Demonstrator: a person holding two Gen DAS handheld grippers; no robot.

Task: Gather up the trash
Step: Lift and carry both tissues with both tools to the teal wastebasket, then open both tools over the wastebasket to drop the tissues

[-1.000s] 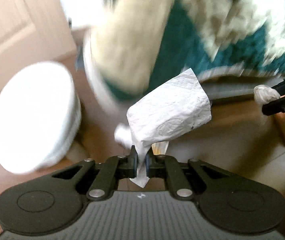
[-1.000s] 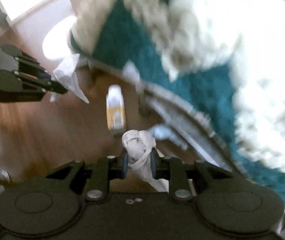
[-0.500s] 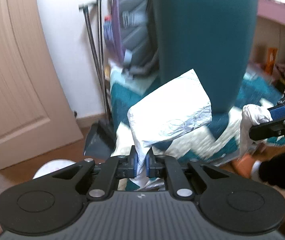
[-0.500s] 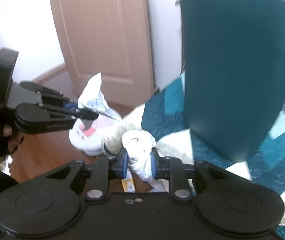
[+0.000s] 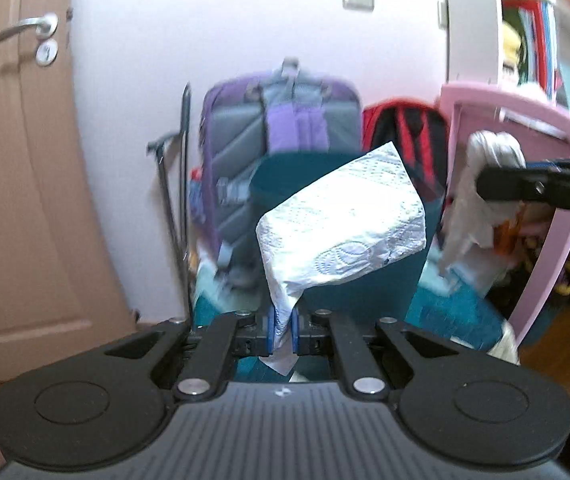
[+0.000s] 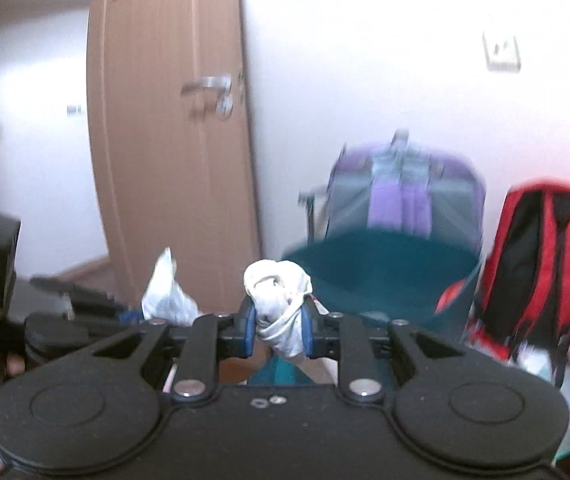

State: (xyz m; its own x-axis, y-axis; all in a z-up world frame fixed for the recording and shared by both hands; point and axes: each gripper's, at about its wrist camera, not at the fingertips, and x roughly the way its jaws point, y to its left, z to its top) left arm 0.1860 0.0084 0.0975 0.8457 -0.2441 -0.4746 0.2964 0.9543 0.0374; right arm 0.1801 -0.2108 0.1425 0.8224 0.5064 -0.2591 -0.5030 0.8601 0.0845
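Note:
My left gripper (image 5: 283, 326) is shut on a folded white paper towel (image 5: 345, 232) that stands up in front of the camera. My right gripper (image 6: 275, 326) is shut on a crumpled white tissue wad (image 6: 277, 292). A tall dark teal bin (image 5: 341, 292) stands just ahead of both grippers; its open rim (image 6: 381, 240) shows in the right wrist view. The right gripper (image 5: 541, 188) with its wad (image 5: 485, 152) shows at the right of the left wrist view. The left gripper (image 6: 81, 300) with its towel (image 6: 169, 296) shows at the left of the right wrist view.
A purple and grey backpack (image 5: 281, 128) and a red and black backpack (image 6: 537, 272) lean on the white wall behind the bin. A brown door (image 5: 13, 160) stands at the left. A pink shelf frame (image 5: 545, 200) is at the right. A broom handle (image 5: 183, 184) leans by the wall.
Both grippers have risen from near the floor to about the height of the bin's rim. The view swung up from the rug to the wall. Both still hold their paper.

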